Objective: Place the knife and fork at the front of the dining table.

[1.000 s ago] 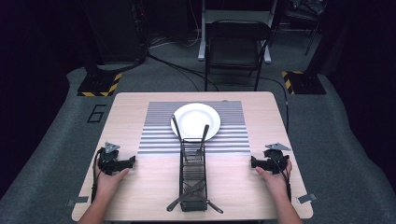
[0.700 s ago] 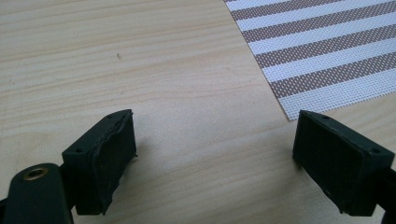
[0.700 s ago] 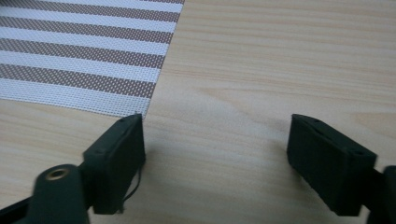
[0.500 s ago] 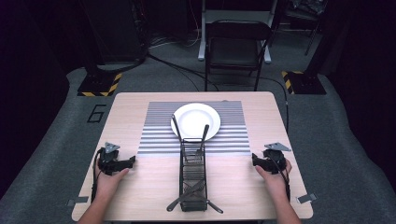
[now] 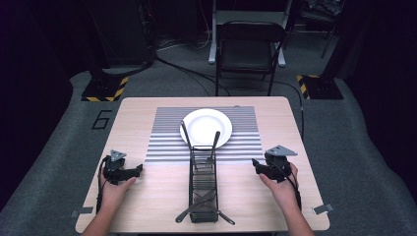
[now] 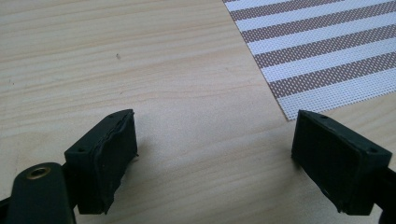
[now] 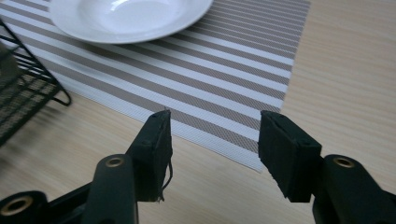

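A white plate [image 5: 206,127] sits on a striped placemat [image 5: 167,142] at the middle of the wooden table [image 5: 133,113]. In front of it stands a long black wire rack [image 5: 203,184] with dark utensils [image 5: 215,143] poking out of both ends. My left gripper [image 5: 140,168] rests near the table's left side, open wide over bare wood [image 6: 215,154] beside the placemat's corner [image 6: 322,51]. My right gripper [image 5: 254,163] hovers at the right, pointing toward the mat. Its jaws [image 7: 212,140] have just been closing and stand about half apart with nothing between them. The plate [image 7: 126,16] lies ahead of it.
The rack's foot [image 7: 23,98] shows at the left of the right gripper view. A black folding chair [image 5: 251,44] stands beyond the table's far edge, with cables and stands on the floor around it.
The right hand has lifted its gripper a little off the table and shifted it slightly. The left hand and gripper have not moved.
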